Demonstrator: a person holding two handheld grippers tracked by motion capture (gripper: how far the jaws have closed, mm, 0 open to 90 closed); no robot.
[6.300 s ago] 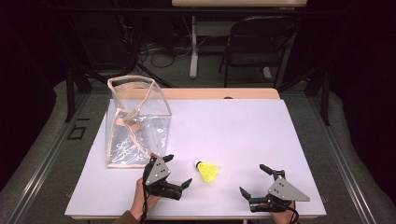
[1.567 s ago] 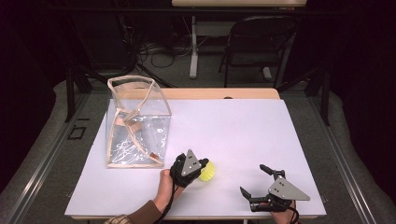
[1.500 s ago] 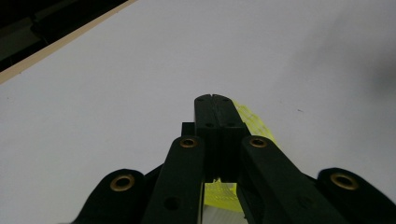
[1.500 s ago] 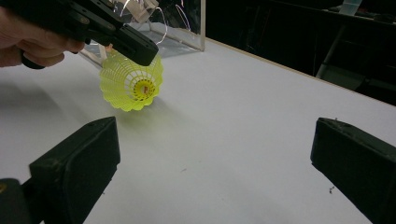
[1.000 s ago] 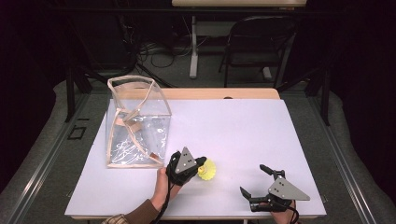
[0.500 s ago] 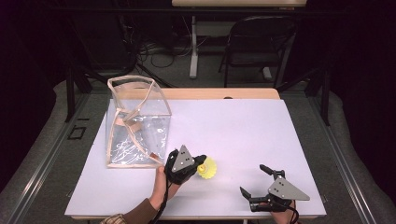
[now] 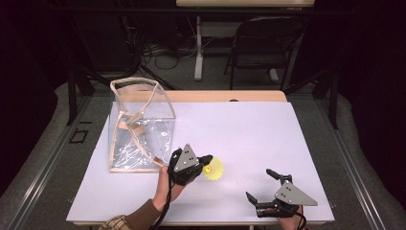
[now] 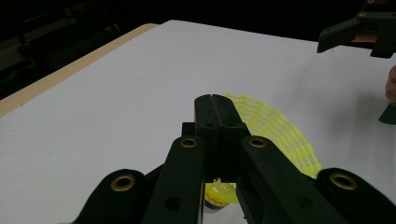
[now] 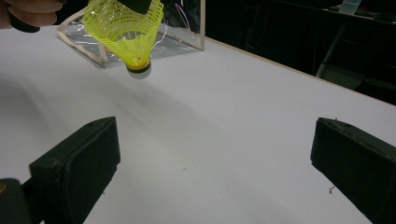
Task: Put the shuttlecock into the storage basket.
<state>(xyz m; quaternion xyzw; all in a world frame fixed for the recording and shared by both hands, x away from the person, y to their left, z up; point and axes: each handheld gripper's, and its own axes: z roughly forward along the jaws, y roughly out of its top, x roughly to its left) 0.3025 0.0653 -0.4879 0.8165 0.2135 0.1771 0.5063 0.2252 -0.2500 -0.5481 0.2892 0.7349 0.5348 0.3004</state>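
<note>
The left tool (image 7: 205, 160) was clamped on the skirt rim of the yellow plastic mesh shuttlecock (image 7: 213, 168), holding it just above the white counter (image 7: 249, 129), near the clear, tan-edged plastic bag (image 7: 139, 125), probably its destination. The right tool (image 7: 264, 186) rested wide open, holding nothing, well apart.

White-topped table (image 7: 249, 129) with a wooden back edge

A clear plastic bag (image 7: 139, 127) with tan trim stands on its left part. The right gripper (image 7: 270, 191) rests near the front edge, jaws spread wide.
</note>
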